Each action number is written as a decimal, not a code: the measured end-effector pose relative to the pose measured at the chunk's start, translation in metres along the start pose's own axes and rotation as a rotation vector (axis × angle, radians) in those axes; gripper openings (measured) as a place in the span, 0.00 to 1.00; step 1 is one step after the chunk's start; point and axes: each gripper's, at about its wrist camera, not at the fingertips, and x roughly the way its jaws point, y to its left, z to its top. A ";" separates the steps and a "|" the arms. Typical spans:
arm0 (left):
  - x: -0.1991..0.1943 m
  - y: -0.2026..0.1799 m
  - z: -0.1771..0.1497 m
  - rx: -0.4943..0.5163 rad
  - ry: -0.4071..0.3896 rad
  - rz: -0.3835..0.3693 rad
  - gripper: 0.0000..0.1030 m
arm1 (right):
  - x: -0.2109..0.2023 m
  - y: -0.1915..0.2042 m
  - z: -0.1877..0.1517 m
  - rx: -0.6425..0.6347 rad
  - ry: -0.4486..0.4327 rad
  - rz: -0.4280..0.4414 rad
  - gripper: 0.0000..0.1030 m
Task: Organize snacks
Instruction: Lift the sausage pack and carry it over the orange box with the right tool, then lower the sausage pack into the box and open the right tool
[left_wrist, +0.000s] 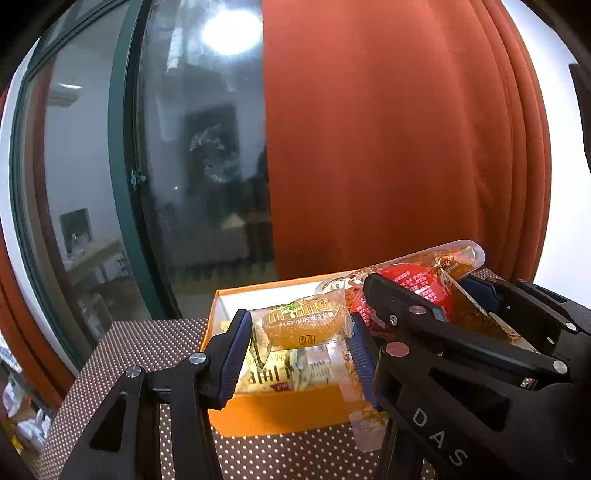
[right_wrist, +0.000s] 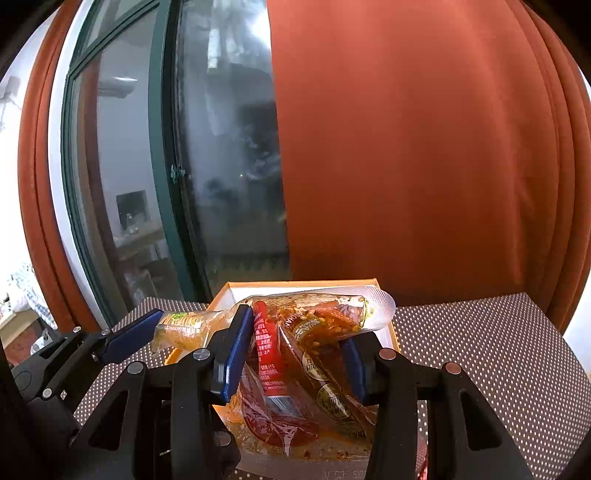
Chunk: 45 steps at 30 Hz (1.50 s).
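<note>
Now our left hand-held gripper (left_wrist: 299, 350) grips a lemon candy (left_wrist: 301, 323) and our right hand-held gripper (right_wrist: 295, 354) a clear spicy pouch (right_wrist: 317, 325), above the orange box (left_wrist: 280, 410); next, sorting each into place.

My left wrist camera looks forward and slightly down along its fingers, close over the orange box (left_wrist: 280, 410) at lower centre of frame. My right wrist camera faces the same way, equally close. Both share the box, the dotted table (right_wrist: 480, 350), the window (left_wrist: 199, 166) and red curtain (right_wrist: 406, 147).
</note>
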 end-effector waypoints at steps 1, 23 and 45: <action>0.003 0.001 0.002 -0.001 0.000 0.004 0.53 | 0.002 -0.001 0.001 0.000 -0.001 0.003 0.47; 0.083 0.014 0.025 -0.007 0.103 0.062 0.53 | 0.085 -0.018 0.030 0.060 0.042 0.062 0.47; 0.201 -0.019 0.011 0.091 0.364 0.023 0.59 | 0.178 -0.075 0.017 0.193 0.186 -0.021 0.47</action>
